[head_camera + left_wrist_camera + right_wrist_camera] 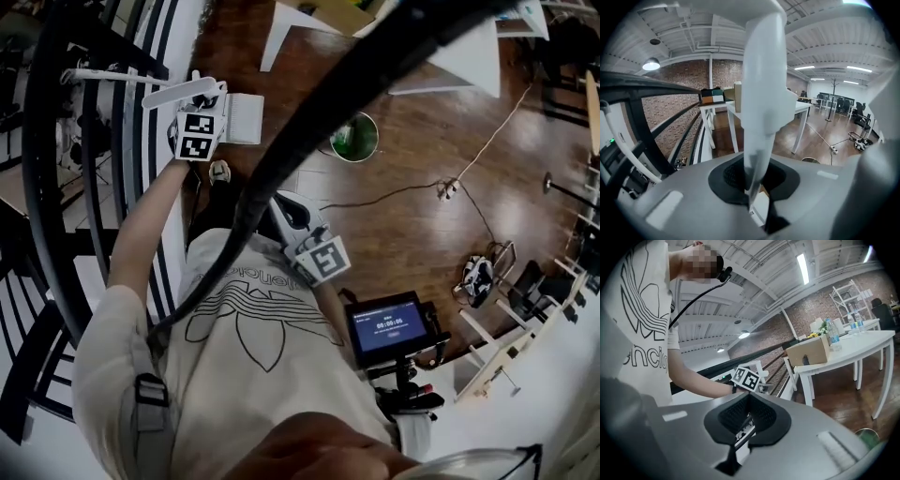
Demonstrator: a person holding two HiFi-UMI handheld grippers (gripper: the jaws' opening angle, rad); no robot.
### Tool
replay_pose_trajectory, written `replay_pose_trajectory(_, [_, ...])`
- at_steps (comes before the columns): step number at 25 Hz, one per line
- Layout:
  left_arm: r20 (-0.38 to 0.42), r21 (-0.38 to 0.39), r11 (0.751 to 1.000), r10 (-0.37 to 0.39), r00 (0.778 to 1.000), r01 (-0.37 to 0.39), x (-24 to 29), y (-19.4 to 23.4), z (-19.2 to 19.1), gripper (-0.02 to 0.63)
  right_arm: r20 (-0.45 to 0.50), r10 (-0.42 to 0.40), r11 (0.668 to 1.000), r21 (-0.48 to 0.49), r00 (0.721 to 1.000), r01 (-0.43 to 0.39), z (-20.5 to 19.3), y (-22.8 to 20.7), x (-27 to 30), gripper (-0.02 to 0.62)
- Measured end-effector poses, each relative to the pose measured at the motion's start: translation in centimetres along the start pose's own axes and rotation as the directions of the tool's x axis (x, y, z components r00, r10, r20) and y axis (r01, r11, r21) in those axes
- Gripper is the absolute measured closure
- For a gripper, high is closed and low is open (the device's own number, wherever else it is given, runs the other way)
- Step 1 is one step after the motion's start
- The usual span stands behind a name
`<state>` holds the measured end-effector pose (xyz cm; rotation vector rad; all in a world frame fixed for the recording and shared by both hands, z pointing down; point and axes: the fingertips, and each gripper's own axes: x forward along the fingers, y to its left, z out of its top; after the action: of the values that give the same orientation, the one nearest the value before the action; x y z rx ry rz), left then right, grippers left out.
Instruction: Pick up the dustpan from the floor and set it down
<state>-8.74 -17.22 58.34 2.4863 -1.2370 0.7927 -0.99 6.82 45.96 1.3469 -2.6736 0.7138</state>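
The left gripper (753, 178) has its fingers pinched narrowly on the upright handle of the pale grey plastic dustpan (761, 93), carrying it clear of the brown wooden floor (412, 150). The right gripper (749, 397) has its fingers closed and empty, since one grip seems enough.

The left arm (148, 230) reaches out ahead, and the left gripper (200, 101) is clamped on the dustpan handle (764, 89). The right gripper (298, 225) sits close to the torso, angled slightly downward, jaws pressed together and empty.
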Motion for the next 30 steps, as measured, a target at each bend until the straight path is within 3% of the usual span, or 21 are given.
replay_pose_trajectory(10, [-0.123,0.058,0.998,-0.023,0.992,0.03,5.3,-1.9,-6.8,0.546,0.012,-0.05,0.999,0.006,0.999,0.05,-0.3,-1.4,-1.9,0.594])
replay_pose_trajectory(15, [-0.09,0.087,0.996,-0.017,0.996,0.024,5.9,-2.3,-6.8,0.533,-0.007,-0.059,0.998,0.004,0.998,0.059,-0.4,-2.1,-2.1,0.594])
replay_pose_trajectory(17, [-0.085,0.087,0.996,0.012,0.996,-0.004,5.8,-1.9,-6.5,0.341,0.017,-0.047,0.999,0.003,0.999,0.047,0.0,-2.0,-1.6,0.594])
replay_pose_trajectory(18, [-0.086,0.08,0.996,0.041,0.995,-0.034,5.3,-1.6,-6.5,0.303,0.028,-0.041,0.999,-0.002,0.999,0.041,0.1,-1.9,-1.4,0.594])
replay_pose_trajectory(23, [-0.083,0.101,0.983,0.162,0.983,-0.154,-1.0,-1.4,-8.1,0.275,0.061,-0.017,0.999,-0.045,0.998,0.02,1.8,-2.1,-0.9,0.594])
replay_pose_trajectory(24, [-0.079,0.11,0.982,0.161,0.984,-0.152,-2.4,-1.6,-8.5,0.297,0.073,-0.009,0.998,-0.053,0.997,0.013,2.3,-2.3,-0.7,0.594])
replay_pose_trajectory(26, [-0.073,0.109,0.991,0.089,0.993,-0.081,-5.6,-4.0,-9.2,0.582,0.091,0.008,0.998,-0.064,0.996,-0.002,2.9,-2.2,-0.8,0.594])
replay_pose_trajectory(30, [-0.004,0.029,0.992,-0.121,0.993,0.121,-10.5,-10.0,-6.6,0.586,0.112,0.065,0.994,-0.09,0.992,-0.055,2.6,-3.0,-0.8,0.595])
